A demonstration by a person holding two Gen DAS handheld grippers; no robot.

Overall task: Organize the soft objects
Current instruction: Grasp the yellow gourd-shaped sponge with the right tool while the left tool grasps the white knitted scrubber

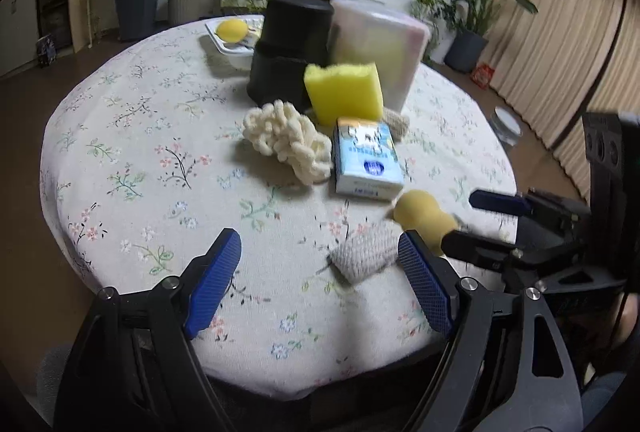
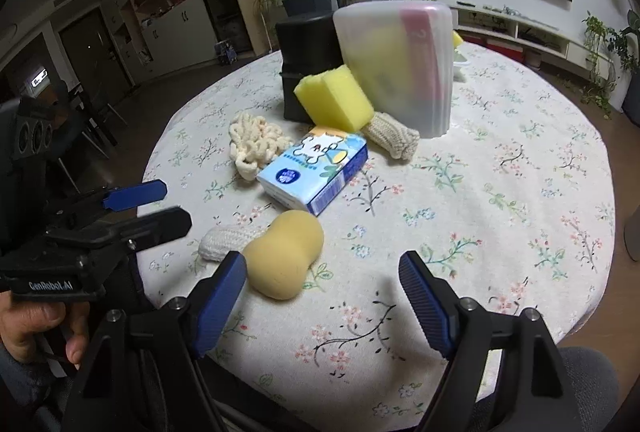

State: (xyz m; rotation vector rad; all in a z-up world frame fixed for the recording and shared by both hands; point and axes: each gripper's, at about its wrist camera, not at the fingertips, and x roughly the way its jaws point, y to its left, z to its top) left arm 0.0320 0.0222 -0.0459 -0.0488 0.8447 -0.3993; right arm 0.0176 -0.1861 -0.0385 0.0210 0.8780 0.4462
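Note:
On the flowered tablecloth (image 1: 132, 160) lie a tan gourd-shaped sponge (image 2: 284, 256), a grey-white knit piece (image 1: 362, 252), a blue tissue pack (image 2: 316, 168), a cream noodle-textured pad (image 1: 286, 140), a yellow block sponge (image 1: 344, 92) and a cream knit roll (image 2: 394, 136). My left gripper (image 1: 316, 244) is open, low over the cloth, with the knit piece just inside its right finger. My right gripper (image 2: 320, 264) is open too. The tan sponge lies against its left finger; the right pad is well clear of it.
A black tub (image 1: 292, 52) and a translucent lidded box (image 2: 400, 64) holding soft items stand behind the pile. A white tray (image 1: 224, 46) with a yellow ball sits at the far edge. A hand (image 2: 36, 328) grips the left tool. Bare cloth spreads to the right.

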